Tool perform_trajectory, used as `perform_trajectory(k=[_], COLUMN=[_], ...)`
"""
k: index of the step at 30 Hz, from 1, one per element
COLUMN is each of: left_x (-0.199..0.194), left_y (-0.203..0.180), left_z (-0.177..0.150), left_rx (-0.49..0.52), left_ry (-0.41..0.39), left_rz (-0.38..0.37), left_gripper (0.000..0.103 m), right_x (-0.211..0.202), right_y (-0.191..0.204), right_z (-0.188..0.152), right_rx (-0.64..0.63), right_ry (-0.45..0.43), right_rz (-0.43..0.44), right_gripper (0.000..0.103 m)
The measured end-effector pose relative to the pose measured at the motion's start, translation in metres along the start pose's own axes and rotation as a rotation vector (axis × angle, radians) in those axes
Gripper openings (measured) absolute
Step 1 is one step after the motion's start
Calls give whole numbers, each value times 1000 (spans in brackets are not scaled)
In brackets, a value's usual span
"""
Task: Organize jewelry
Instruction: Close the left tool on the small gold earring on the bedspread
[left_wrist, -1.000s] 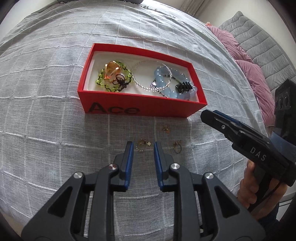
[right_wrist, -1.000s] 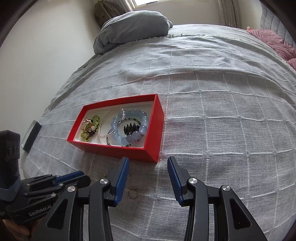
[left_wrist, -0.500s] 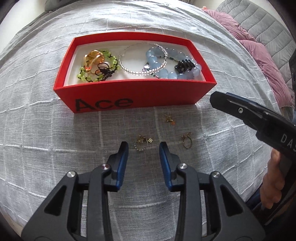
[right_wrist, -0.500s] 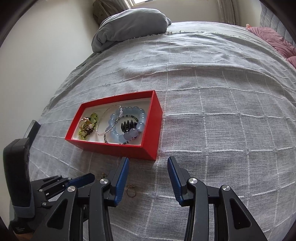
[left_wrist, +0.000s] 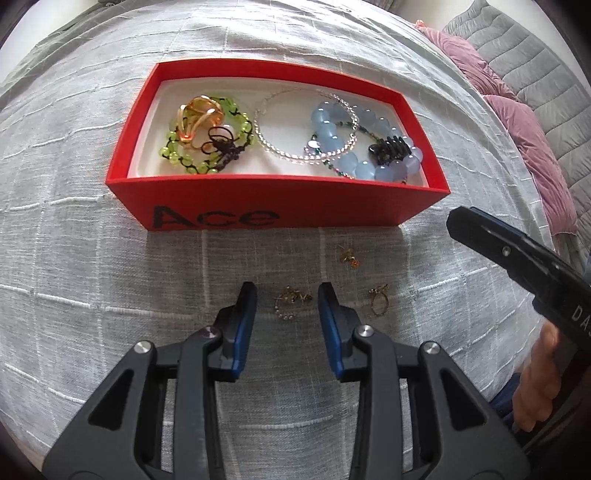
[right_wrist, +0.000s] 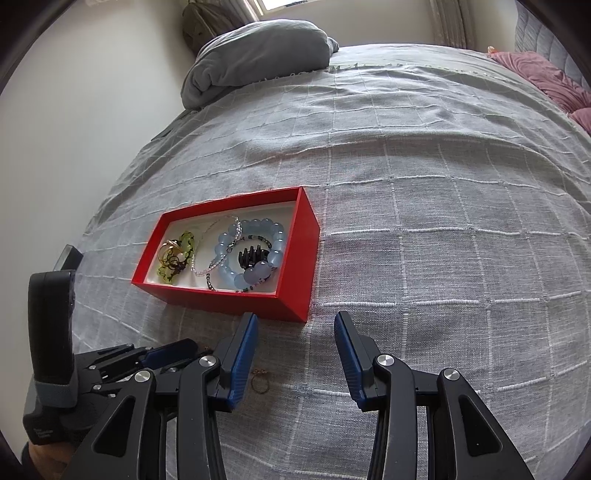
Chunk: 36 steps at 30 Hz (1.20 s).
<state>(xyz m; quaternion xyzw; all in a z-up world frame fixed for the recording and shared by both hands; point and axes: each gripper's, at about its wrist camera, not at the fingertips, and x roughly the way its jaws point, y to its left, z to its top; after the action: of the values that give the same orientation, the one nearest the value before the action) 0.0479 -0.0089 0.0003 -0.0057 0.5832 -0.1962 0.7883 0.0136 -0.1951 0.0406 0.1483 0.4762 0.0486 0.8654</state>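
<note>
A red box (left_wrist: 280, 206) marked "Ace" lies on the grey bedspread and holds a green bead bracelet (left_wrist: 207, 140), a silver chain (left_wrist: 306, 125), a blue bead bracelet (left_wrist: 354, 147) and a black clip (left_wrist: 391, 147). Three small gold pieces lie in front of it: a small chain piece (left_wrist: 290, 302), an earring (left_wrist: 349, 256) and a ring (left_wrist: 378, 301). My left gripper (left_wrist: 288, 299) is open, its fingers on either side of the chain piece. My right gripper (right_wrist: 295, 332) is open and empty near the box's (right_wrist: 295, 295) corner, with the ring (right_wrist: 258, 380) by its left finger.
A folded grey blanket (right_wrist: 258, 62) lies at the far end of the bed. Pink cushions (left_wrist: 517, 122) lie to the right. A dark phone-like object (right_wrist: 68, 258) sits at the bed's left edge. My right gripper's body (left_wrist: 517, 258) reaches in at the right of the left wrist view.
My left gripper has moved forward toward the box and opened wider, so the gold chain piece now lies between its fingertips. The right gripper has barely moved.
</note>
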Motion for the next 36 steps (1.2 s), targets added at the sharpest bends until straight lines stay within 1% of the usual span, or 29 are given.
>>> perform_trajectory(k=[3,7,9,12,13,14,17,20,25,28,31,33,36], left_x=[-1,-2,-1,-2,-4,-4,-8,-9,-11,-6,0,0,-3], left_y=[7,9,8,7,8,7,8,9,-3,-10,-16,-20,-20], left_z=[0,-1,0,2,2,4,5,5,1,1,0,-1,0], left_rx=[-24,-24,-25,-35,-42,-42,-32,-36,29,65,113,145,142], left_ry=[3,1,0,-3,-10,-17,-32,-27,-25,-11,2,-4,-18], left_rz=[-14,-10,-8,-13,-16,-17,-13,-26,-3,13,57,78,72], left_gripper=[35,32,28,21,16,14,14,14,14,14,14,5,3], right_x=[0,0,0,0,0,0,0,0,0,0,1,1,1], right_y=[0,0,0,0,0,-1,-1,-1,-1,-2,-1,0,0], right_z=[0,-1,-1,-1,0,0,0,0,0,0,0,-1,-1], right_rx=[0,1,1,2,2,3,5,4,4,3,-2,-5,-5], right_ry=[1,2,1,1,1,-1,-2,-1,-1,0,4,8,8], right_rz=[-1,-3,-3,-3,-3,-3,-3,-2,-3,-3,-4,-5,-4], right_gripper=[44,44,44,44,44,44,44,44,44,44,44,44,44])
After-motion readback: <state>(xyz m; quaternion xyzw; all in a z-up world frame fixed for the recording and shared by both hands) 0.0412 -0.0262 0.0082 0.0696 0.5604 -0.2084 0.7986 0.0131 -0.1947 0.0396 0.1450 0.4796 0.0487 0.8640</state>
